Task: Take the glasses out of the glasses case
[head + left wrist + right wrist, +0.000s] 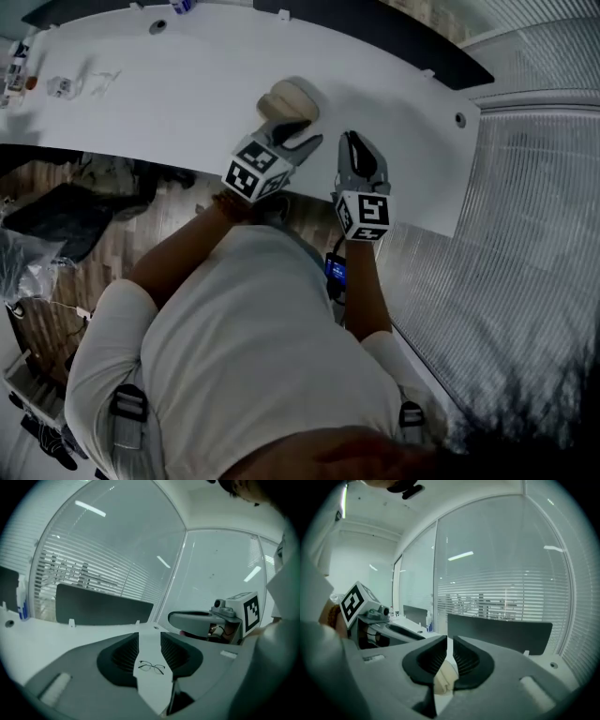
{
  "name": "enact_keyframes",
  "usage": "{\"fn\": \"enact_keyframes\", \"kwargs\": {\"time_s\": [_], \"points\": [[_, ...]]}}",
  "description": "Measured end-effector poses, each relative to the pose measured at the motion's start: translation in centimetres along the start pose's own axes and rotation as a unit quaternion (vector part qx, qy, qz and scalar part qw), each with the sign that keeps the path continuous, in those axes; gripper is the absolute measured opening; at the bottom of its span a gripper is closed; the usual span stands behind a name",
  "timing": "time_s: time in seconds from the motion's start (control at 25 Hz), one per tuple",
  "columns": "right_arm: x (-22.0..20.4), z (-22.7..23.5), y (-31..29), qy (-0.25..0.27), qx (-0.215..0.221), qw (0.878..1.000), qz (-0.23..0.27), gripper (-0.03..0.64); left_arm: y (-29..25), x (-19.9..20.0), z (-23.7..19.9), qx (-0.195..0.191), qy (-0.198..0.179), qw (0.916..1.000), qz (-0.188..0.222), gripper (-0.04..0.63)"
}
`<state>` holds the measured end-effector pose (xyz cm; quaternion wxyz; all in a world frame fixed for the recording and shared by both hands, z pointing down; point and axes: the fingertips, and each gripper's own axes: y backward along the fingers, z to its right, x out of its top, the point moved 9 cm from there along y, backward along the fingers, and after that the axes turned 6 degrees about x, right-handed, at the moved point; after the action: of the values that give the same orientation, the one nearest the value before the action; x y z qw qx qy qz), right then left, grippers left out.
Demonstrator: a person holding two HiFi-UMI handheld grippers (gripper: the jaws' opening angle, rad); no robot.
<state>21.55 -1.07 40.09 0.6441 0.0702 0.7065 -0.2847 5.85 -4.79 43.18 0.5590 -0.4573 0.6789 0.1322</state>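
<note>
Glasses (pixel 151 667) lie bare on the table (pixel 187 84), clear of the case (pixel 291 98), so the taking-out looks done to me, with the left gripper (pixel 302 136) gaping empty, the right gripper (pixel 354 150) almost closed on nothing, and no grab left to make.

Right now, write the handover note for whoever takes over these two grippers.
Left gripper: jaws wide apart, empty, held above the table.
Right gripper: jaws all but closed, empty, also off the table.
Glasses: lying on the table, out of the case, ahead of the left gripper.
Glasses case: on the table, neither gripper on it.
Done: glasses are out.
Left: nothing evident; I cannot tell whether the case is shut.
</note>
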Motion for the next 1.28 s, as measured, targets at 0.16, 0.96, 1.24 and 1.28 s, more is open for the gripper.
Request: {"fn": "enact_keyframes", "kwargs": {"time_s": [0.16, 0.96, 1.24, 1.28], "points": [[3.7, -3.2, 0.6, 0.015, 0.020, 0.999, 0.044, 0.040, 3.6, 3.2, 0.6, -0.027, -0.012, 0.9977, 0.061, 0.146], [10.2, -8.7, 6.9, -0.036, 0.084, 0.983, 0.161, 0.002, 13.5, 9.1, 5.6, -0.072, -0.057, 0.9720, 0.216, 0.003], [10.7, -9.0, 7.0, -0.019, 0.091, 0.980, 0.176, 0.000, 12.9, 9.1, 5.4, -0.066, -0.047, 0.9742, 0.211, 0.003], [10.7, -9.1, 7.0, -0.017, 0.092, 0.979, 0.179, 0.000, 12.9, 9.0, 5.4, -0.066, -0.044, 0.9746, 0.209, 0.003]]}}
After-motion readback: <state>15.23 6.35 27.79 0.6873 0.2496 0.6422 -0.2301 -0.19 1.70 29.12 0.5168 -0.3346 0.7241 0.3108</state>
